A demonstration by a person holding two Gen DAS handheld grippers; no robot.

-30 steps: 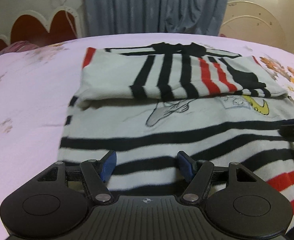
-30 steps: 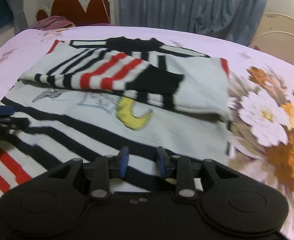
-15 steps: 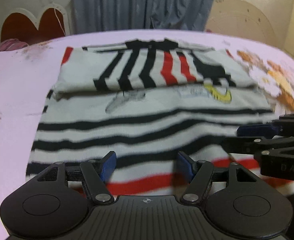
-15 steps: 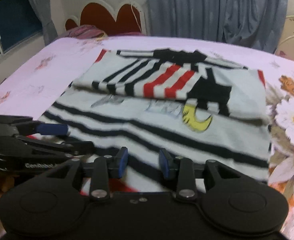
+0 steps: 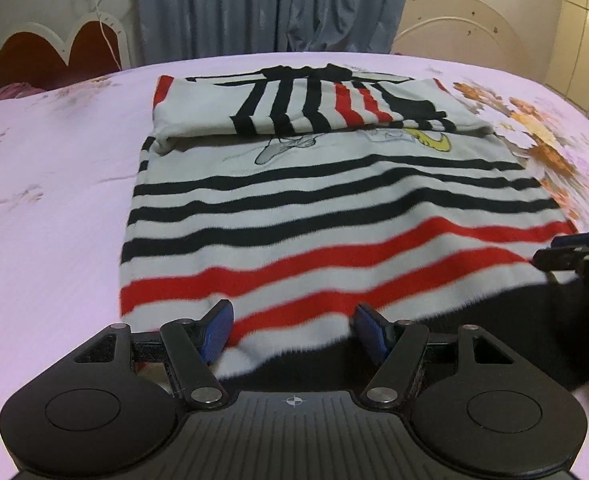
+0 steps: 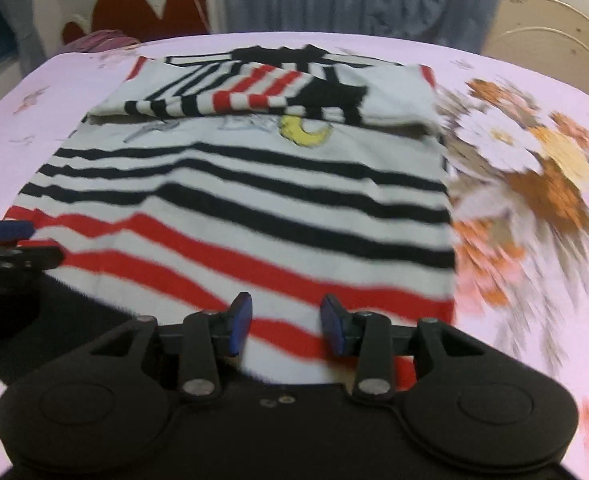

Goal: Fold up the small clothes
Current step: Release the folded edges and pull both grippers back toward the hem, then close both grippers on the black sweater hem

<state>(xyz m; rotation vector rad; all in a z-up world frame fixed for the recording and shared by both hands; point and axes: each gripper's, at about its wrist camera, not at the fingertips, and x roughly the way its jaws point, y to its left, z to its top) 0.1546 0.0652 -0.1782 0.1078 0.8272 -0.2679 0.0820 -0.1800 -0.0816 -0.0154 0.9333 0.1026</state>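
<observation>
The left claw (image 5: 292, 330) hangs over the near hem of a striped sweater (image 5: 326, 216), its blue-padded jaws standing wide apart with nothing pinched between them. The hem lies just ahead of and between the pads. Beyond the claw the sweater spreads flat on a pink bedsheet (image 5: 46, 200), red stripes nearest, black ones farther. At its far end the sleeves (image 5: 314, 108) lie folded across the body. To the claw's right, the right claw (image 5: 574, 250) reaches in by the sweater's edge. A grey curtain (image 5: 270, 8) hangs behind the bed.
</observation>
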